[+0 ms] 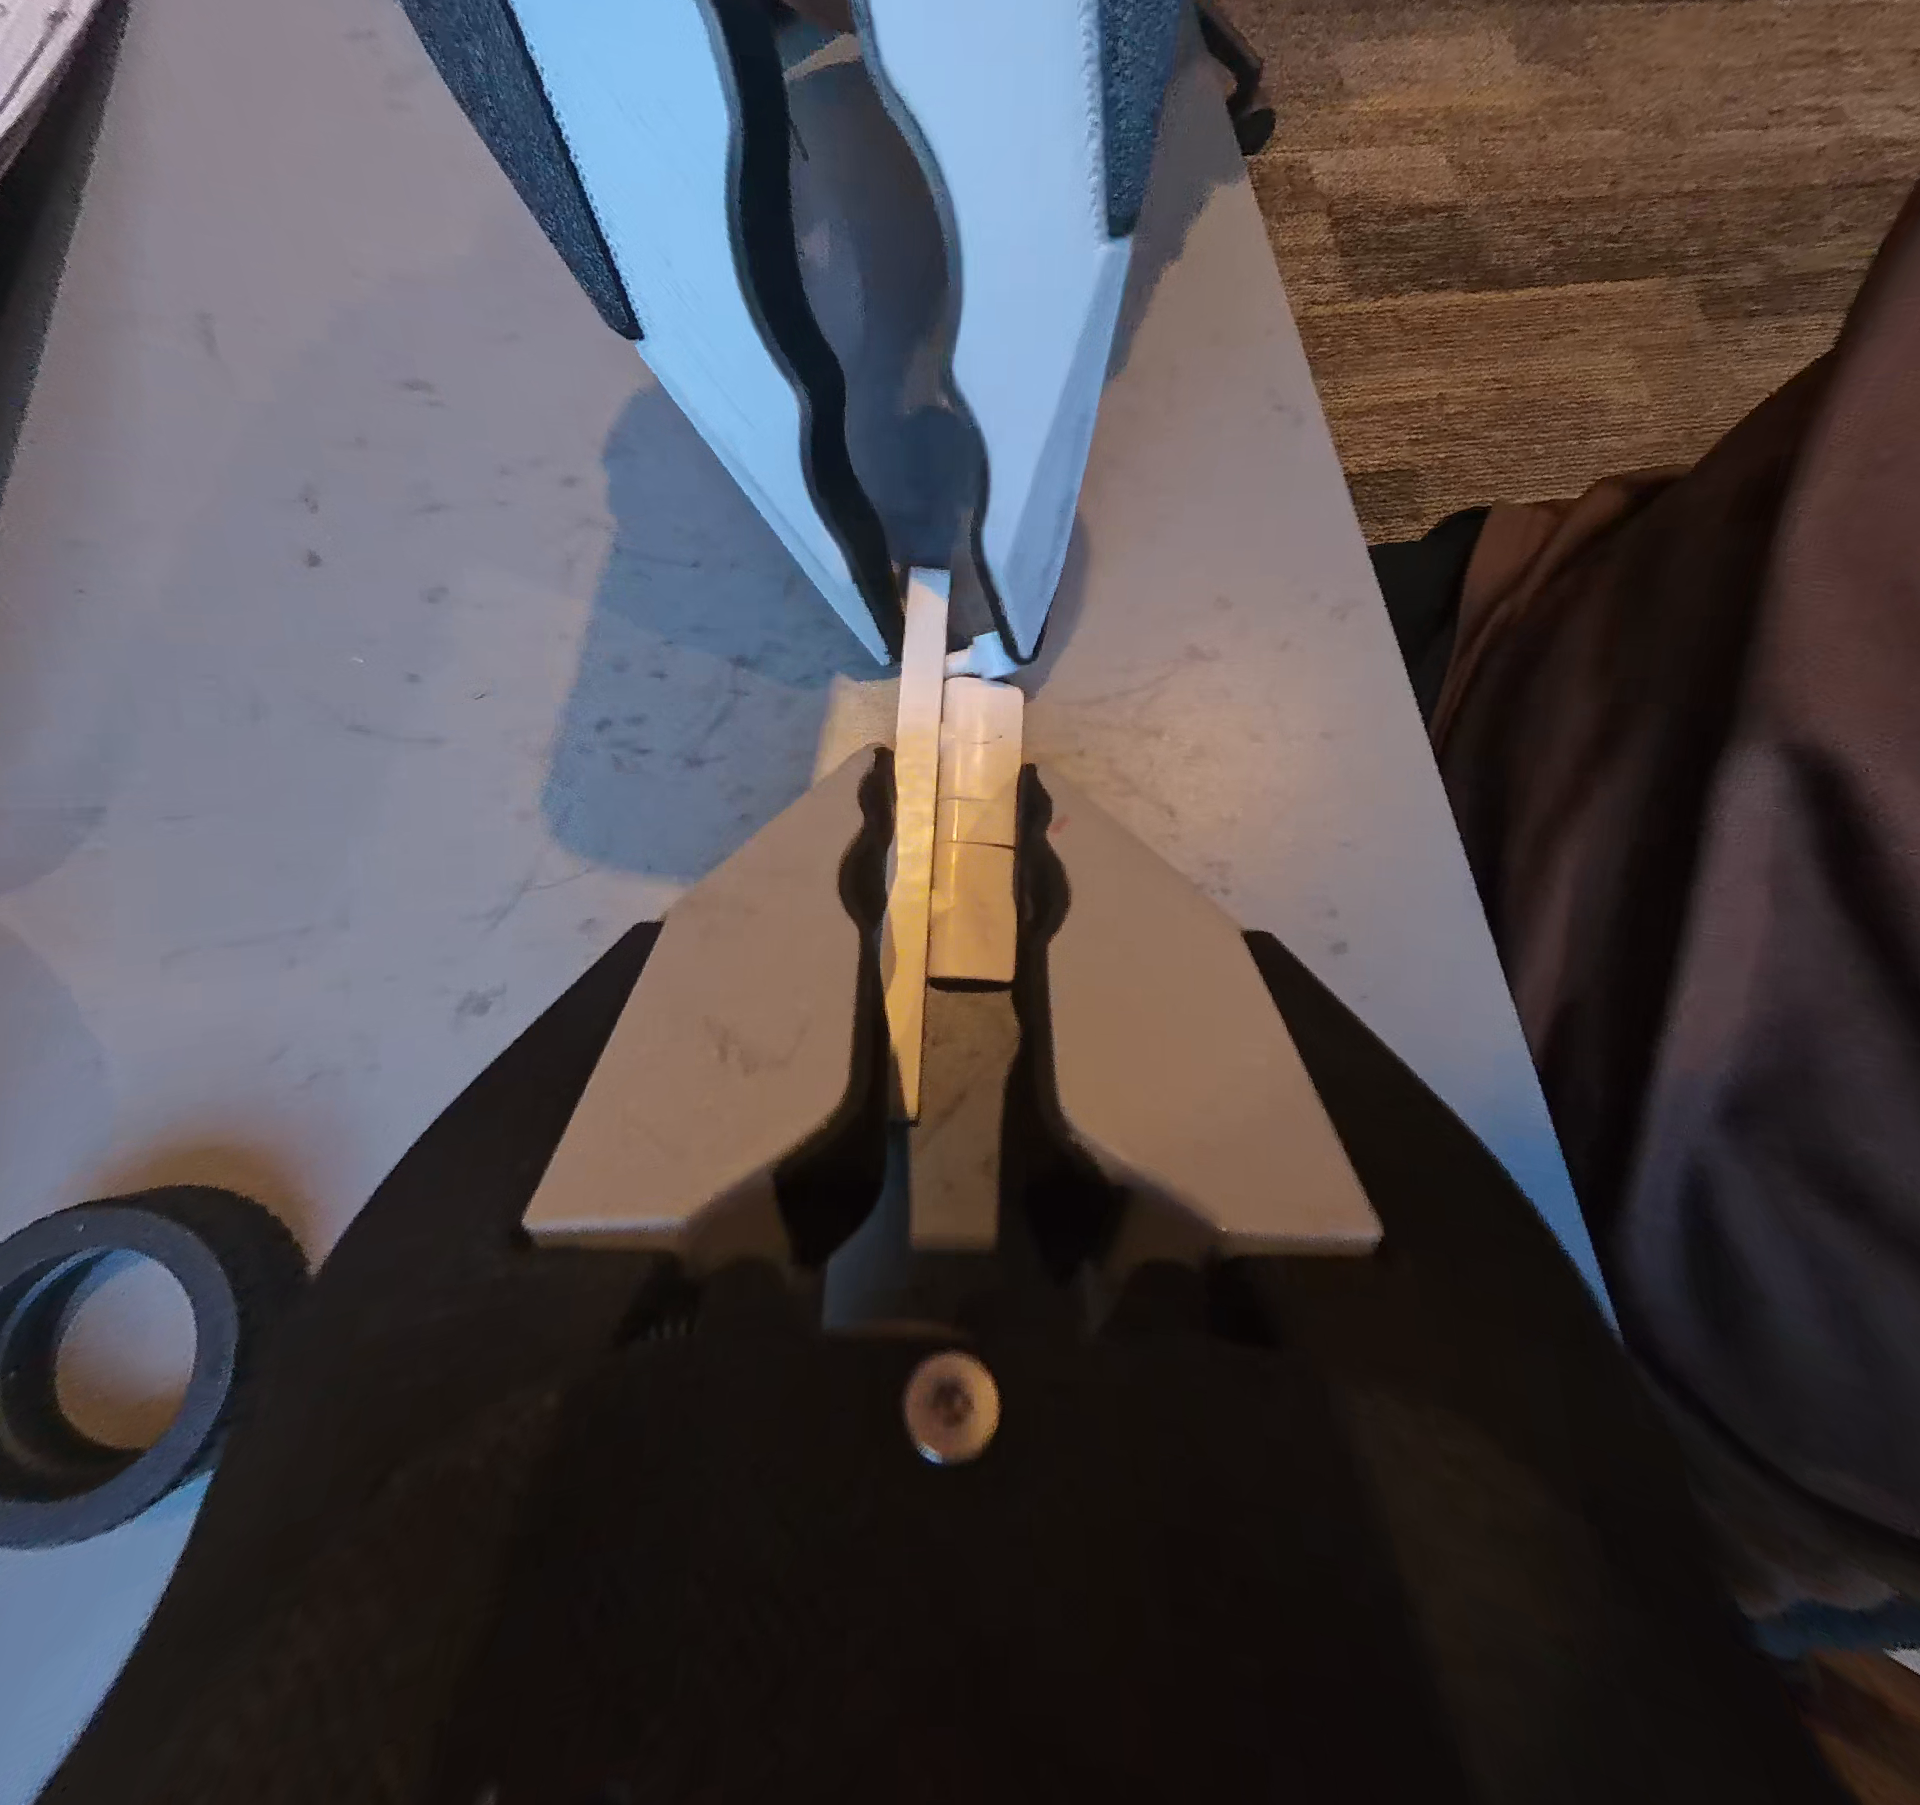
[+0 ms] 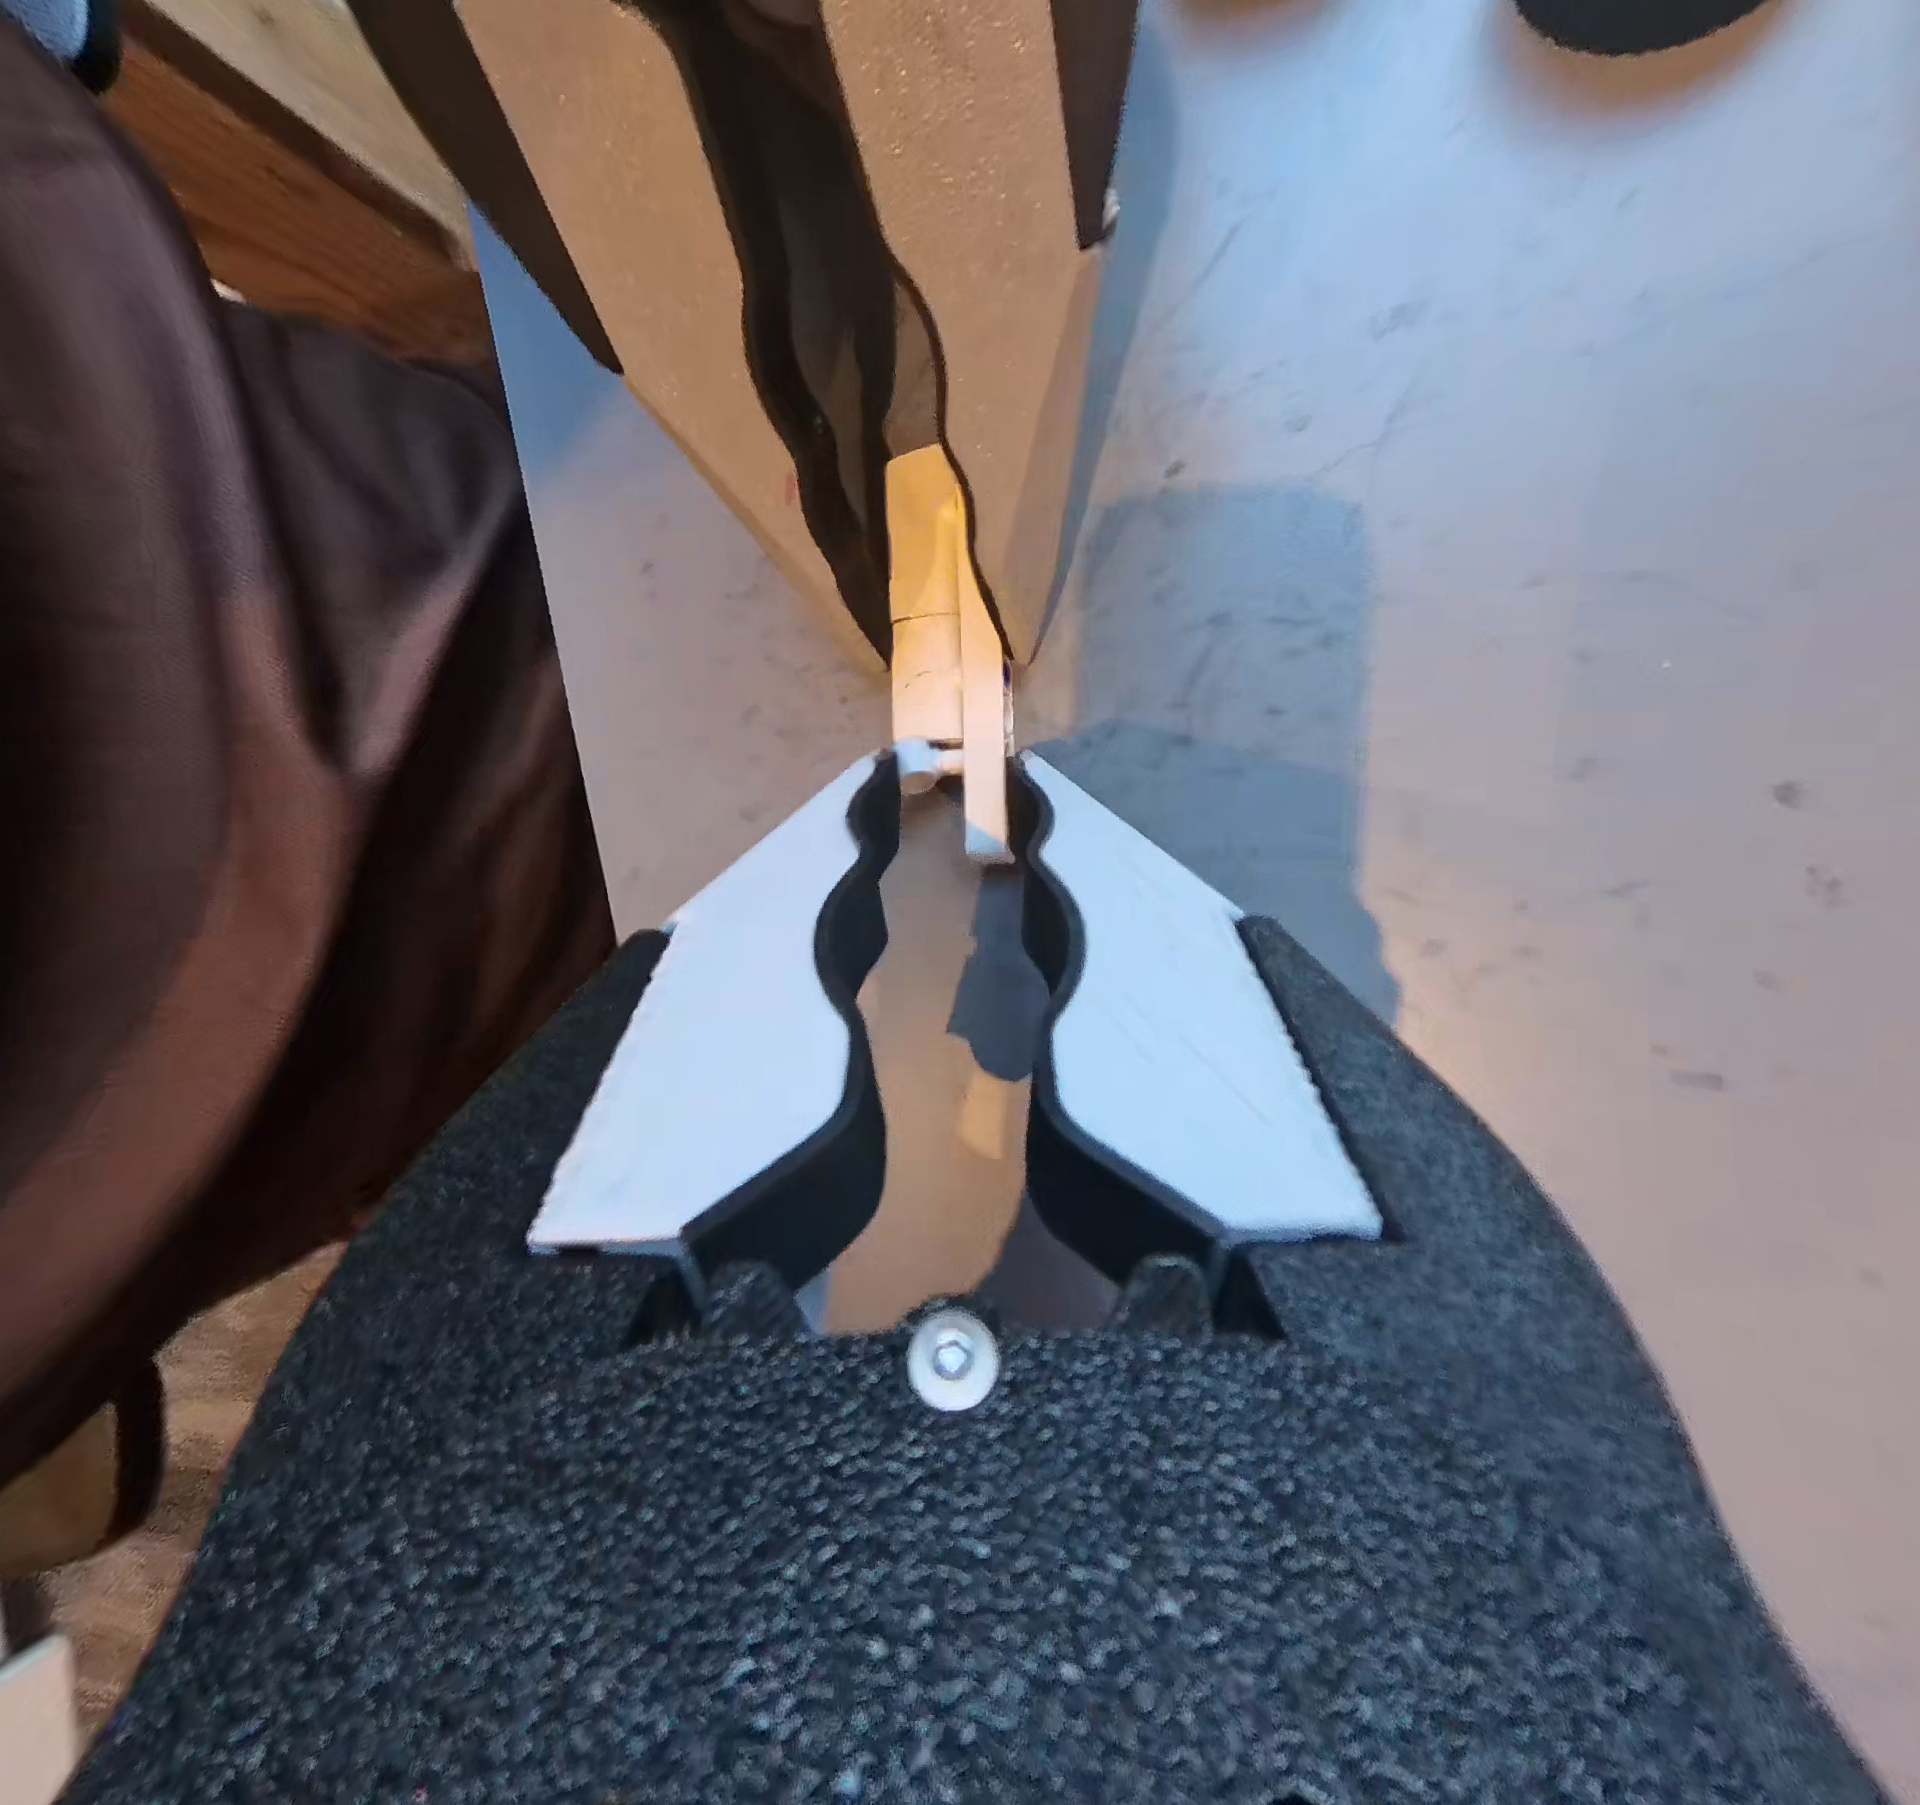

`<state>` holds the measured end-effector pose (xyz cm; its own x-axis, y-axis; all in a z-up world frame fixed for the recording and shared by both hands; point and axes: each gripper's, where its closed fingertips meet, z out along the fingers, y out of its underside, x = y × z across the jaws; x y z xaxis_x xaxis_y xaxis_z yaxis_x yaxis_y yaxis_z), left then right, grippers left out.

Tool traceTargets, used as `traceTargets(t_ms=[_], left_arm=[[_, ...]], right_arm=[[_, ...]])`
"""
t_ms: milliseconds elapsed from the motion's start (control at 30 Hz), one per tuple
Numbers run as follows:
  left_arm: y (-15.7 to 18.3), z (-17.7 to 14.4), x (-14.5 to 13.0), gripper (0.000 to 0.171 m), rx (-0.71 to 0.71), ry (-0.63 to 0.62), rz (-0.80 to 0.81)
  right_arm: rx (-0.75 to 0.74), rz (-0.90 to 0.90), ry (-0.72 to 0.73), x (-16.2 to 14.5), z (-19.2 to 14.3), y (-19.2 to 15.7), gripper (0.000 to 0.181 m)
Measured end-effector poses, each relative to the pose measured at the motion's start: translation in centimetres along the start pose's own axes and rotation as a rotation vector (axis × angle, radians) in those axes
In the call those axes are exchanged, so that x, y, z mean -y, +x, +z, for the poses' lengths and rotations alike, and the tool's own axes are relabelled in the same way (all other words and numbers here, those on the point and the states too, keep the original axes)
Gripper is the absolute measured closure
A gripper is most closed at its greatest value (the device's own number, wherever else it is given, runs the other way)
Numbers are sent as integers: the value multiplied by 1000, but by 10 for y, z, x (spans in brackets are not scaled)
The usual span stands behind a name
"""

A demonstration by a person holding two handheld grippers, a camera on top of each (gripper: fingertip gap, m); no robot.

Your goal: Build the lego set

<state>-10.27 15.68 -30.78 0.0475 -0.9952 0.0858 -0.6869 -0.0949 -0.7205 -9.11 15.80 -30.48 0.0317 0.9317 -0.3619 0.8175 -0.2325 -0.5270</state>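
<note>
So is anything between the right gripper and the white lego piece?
Nothing visible. The right gripper already meets the far end of the white lego assembly, which the left gripper clamps from the opposite side above the table. The black ring lies off to the side.

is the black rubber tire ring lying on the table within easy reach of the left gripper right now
Probably not: the left gripper is shut on the white lego assembly, which the right gripper also pinches. The black rubber tire ring lies uncovered beside it.
</note>
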Motion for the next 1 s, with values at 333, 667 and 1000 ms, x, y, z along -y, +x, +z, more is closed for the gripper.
traceTargets(t_ms=[333, 667, 1000], left_arm=[[-1, 0, 0, 150, 13, 2, -6], [-2, 1, 1, 150, 20, 8, -15], [-2, 0, 1, 150, 10, 9, -26]], right_arm=[[-295, -112, 180, 0, 2, 4, 158], [-676, -372, 154, -2, -3, 0, 168], [-589, -324, 169, -3, 0, -1, 175]])
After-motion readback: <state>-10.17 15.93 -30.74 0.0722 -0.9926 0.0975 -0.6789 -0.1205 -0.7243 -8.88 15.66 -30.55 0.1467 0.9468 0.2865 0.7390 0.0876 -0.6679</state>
